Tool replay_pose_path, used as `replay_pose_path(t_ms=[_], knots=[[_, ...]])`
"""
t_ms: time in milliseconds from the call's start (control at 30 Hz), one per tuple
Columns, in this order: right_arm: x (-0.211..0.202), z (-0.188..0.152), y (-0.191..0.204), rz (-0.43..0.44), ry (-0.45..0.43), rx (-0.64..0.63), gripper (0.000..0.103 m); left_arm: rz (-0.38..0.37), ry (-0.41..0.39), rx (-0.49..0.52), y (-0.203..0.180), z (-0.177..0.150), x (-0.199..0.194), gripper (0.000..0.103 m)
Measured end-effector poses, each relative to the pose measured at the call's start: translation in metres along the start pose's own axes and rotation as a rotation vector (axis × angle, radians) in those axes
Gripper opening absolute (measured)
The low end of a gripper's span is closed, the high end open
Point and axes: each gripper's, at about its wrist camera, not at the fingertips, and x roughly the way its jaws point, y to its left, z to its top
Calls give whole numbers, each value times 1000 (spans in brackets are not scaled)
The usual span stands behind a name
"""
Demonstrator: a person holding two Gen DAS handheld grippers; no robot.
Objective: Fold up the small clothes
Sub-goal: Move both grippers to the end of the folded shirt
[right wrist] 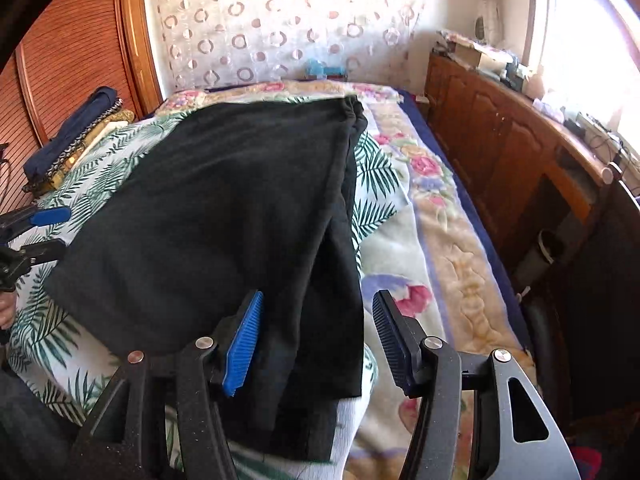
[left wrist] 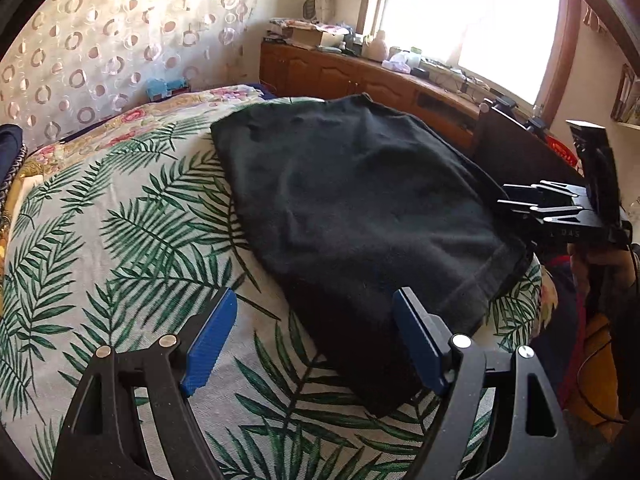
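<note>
A black garment [left wrist: 360, 216] lies folded lengthwise on a palm-leaf sheet [left wrist: 120, 240] on the bed. My left gripper [left wrist: 316, 320] is open and empty, just above the garment's near corner. My right gripper [right wrist: 318, 320] is open and empty over the garment's [right wrist: 224, 208] near right edge, where two layers overlap. The right gripper also shows in the left wrist view [left wrist: 540, 204] at the garment's far right side. The left gripper shows in the right wrist view [right wrist: 48, 228] at the garment's left edge, open.
A floral quilt [right wrist: 440, 240] lies under the sheet. A stack of folded clothes [right wrist: 76, 136] sits at the bed's far left. A wooden cabinet [right wrist: 500, 132] with clutter runs along the right under the window. A wooden slatted panel [right wrist: 60, 60] stands at the left.
</note>
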Motion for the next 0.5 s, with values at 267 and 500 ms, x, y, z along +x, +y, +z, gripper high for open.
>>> replay_pose_path(t_ms=[267, 500], knots=[[12, -4, 13, 32, 28, 32, 58, -78, 69, -14, -3, -6, 10, 59], [15, -3, 15, 78, 38, 13, 55, -93, 85, 8, -10, -8, 9, 56]])
